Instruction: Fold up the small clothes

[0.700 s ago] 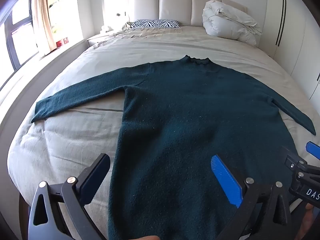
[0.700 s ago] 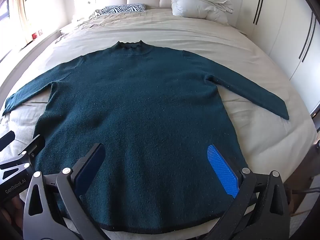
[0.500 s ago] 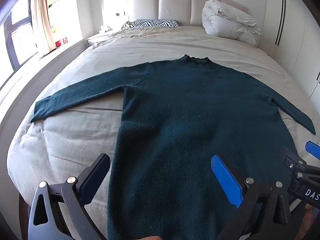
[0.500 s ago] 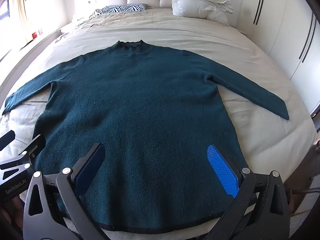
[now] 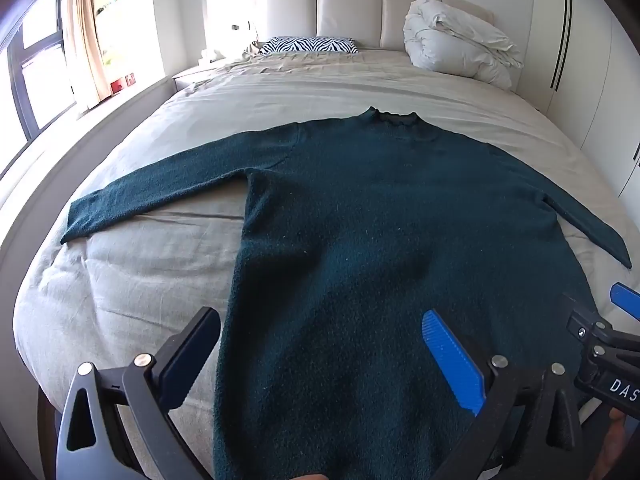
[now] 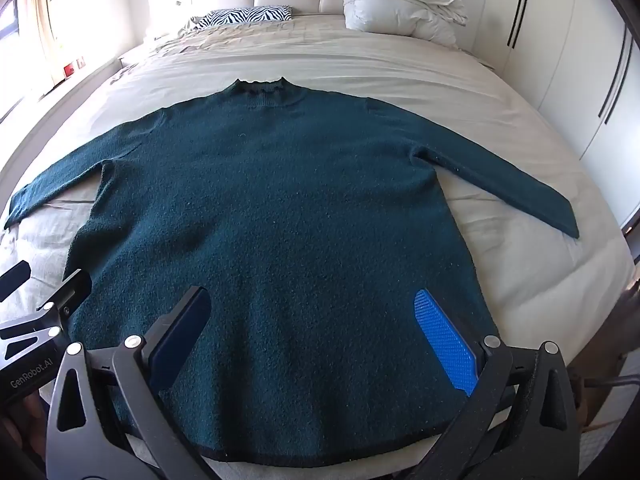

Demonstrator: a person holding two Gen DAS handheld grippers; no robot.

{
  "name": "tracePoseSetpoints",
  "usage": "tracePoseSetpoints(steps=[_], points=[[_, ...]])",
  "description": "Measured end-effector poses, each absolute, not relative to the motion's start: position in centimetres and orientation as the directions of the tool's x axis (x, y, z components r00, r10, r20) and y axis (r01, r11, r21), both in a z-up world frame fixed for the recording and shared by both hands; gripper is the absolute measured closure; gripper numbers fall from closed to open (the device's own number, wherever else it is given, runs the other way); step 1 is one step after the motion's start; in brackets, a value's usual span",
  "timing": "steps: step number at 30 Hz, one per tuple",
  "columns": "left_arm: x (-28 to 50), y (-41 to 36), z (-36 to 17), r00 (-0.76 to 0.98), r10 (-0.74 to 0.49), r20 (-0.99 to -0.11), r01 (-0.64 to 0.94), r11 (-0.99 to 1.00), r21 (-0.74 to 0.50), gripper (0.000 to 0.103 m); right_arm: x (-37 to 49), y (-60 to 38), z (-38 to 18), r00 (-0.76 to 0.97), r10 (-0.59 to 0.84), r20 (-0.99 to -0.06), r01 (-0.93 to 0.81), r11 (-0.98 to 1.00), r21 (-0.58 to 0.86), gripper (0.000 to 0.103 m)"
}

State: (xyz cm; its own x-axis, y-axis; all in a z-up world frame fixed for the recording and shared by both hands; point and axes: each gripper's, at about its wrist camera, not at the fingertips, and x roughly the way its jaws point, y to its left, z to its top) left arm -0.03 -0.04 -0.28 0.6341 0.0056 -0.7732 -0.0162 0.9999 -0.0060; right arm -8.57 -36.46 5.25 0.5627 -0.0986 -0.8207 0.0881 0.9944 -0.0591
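A dark green sweater (image 5: pixel 380 232) (image 6: pixel 272 216) lies flat on the bed, collar toward the headboard, both sleeves spread out to the sides. My left gripper (image 5: pixel 320 336) hovers open above the sweater's lower left part, nothing between its fingers. My right gripper (image 6: pixel 312 320) is open too, above the lower hem near the foot of the bed, with only the cloth below it. The left sleeve cuff (image 5: pixel 76 228) rests near the bed's left edge. The right sleeve cuff (image 6: pixel 560 220) lies near the right edge.
The bed (image 5: pixel 140 272) has a beige cover. A zebra-print pillow (image 5: pixel 308 45) and a rolled white duvet (image 5: pixel 456 52) sit by the headboard. White wardrobe doors (image 6: pixel 580 64) run along the right, a window ledge (image 5: pixel 80 128) along the left.
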Motion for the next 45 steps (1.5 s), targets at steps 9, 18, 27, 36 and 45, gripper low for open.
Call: tracePoseSetpoints(steps=[9,18,27,36,45], points=[[0.0,0.0,-0.3,0.633,0.005,-0.774,-0.016,1.000,-0.006,0.000,-8.6,-36.4,5.2,0.562,-0.098,-0.822,0.088,0.994,-0.059,0.000],[0.0,0.0,-0.3,0.632,0.005,-0.775,-0.016,1.000,-0.007,0.000,-8.6,-36.4,5.0,0.561,-0.098,-0.822,0.088,0.994,-0.059,0.000],[0.0,0.0,-0.3,0.630,0.005,-0.776,-0.016,1.000,-0.007,0.000,-8.5,-36.4,4.8,0.559,-0.098,-0.823,0.089,0.994,-0.058,0.000],[0.0,0.0,-0.3,0.629,0.004,-0.777,-0.016,1.000,-0.008,0.000,-8.6,-36.4,4.6,0.558,-0.097,-0.824,0.088,0.994,-0.057,0.000],[0.0,-0.1,-0.4,0.628,0.003,-0.778,-0.016,1.000,-0.009,0.000,-8.9,-36.4,4.3,0.556,-0.098,-0.826,0.088,0.994,-0.059,0.000]])
